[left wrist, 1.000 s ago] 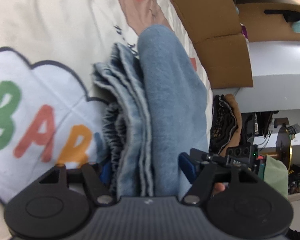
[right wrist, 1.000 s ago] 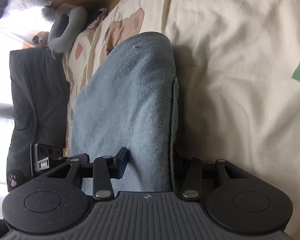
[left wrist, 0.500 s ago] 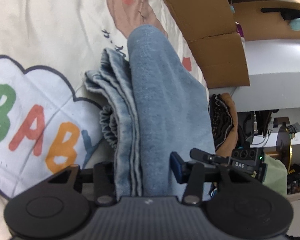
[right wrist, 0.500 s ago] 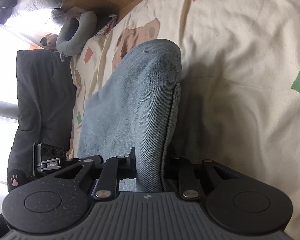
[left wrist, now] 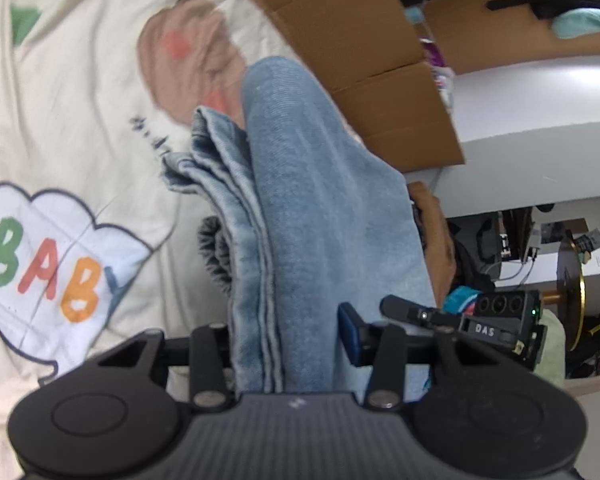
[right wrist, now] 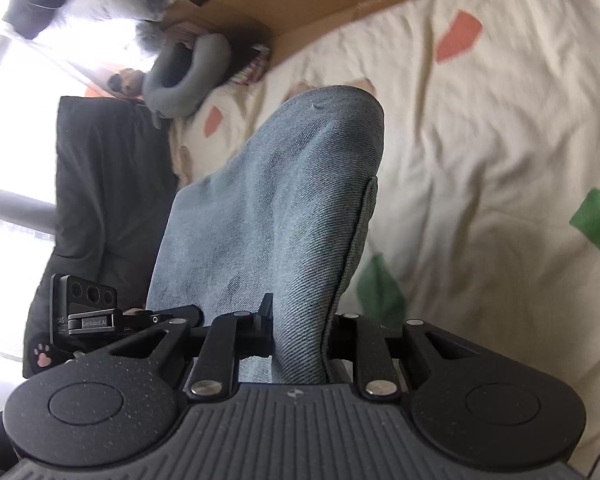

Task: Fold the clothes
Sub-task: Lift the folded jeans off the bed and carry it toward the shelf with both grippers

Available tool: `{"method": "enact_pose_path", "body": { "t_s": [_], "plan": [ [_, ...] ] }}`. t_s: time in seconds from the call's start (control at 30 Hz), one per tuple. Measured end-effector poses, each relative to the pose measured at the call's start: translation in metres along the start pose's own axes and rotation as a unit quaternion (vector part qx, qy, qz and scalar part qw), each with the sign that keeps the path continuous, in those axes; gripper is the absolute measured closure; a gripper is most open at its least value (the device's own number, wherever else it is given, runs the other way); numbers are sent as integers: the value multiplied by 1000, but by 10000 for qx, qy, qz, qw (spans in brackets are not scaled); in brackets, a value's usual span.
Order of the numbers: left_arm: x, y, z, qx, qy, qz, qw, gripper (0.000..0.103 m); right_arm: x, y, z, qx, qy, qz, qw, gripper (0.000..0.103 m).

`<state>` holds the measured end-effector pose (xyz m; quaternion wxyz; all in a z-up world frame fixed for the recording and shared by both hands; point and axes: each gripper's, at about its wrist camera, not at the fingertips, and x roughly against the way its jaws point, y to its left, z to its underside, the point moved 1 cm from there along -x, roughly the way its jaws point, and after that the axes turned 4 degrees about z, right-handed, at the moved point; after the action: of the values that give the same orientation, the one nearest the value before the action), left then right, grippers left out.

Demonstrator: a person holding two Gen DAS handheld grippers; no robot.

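A folded stack of light-blue jeans [left wrist: 320, 200] hangs lifted above the cream printed bedsheet [left wrist: 80, 100]. My left gripper [left wrist: 288, 332] clamps one end of the stack, its jaws still closing on the layered denim edges. In the right wrist view the same jeans [right wrist: 280, 200] rise away from me, and my right gripper [right wrist: 300, 320] is shut on their other end. The far fold of the denim droops toward the sheet [right wrist: 480, 120]. Each gripper's fingers are mostly hidden by the cloth.
Cardboard boxes [left wrist: 360, 40] line the bed's far edge beside a white shelf [left wrist: 540, 100]. A grey neck pillow [right wrist: 188, 76] and a dark garment [right wrist: 108, 180] lie at the bed's other side. A "BABY" cloud print [left wrist: 48, 272] marks the sheet.
Both grippers closed on the folded jeans and lifted them off the bed. The sheet now sits farther below and more of the room shows.
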<state>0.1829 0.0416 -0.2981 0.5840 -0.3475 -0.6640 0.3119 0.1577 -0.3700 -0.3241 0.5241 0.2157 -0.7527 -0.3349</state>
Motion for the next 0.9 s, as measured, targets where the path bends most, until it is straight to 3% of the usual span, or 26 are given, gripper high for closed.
{"method": "enact_pose_path", "body": {
  "t_s": [0.53, 0.9],
  "plan": [
    [73, -141, -8, -564, -197, -99, 9982, 58, 118, 108, -20, 350, -422, -46, 9985, 83],
    [101, -242, -5, -1097, -385, -62, 9932, 58, 213, 170, -31, 568, -920, 28, 9941, 83]
  ]
}}
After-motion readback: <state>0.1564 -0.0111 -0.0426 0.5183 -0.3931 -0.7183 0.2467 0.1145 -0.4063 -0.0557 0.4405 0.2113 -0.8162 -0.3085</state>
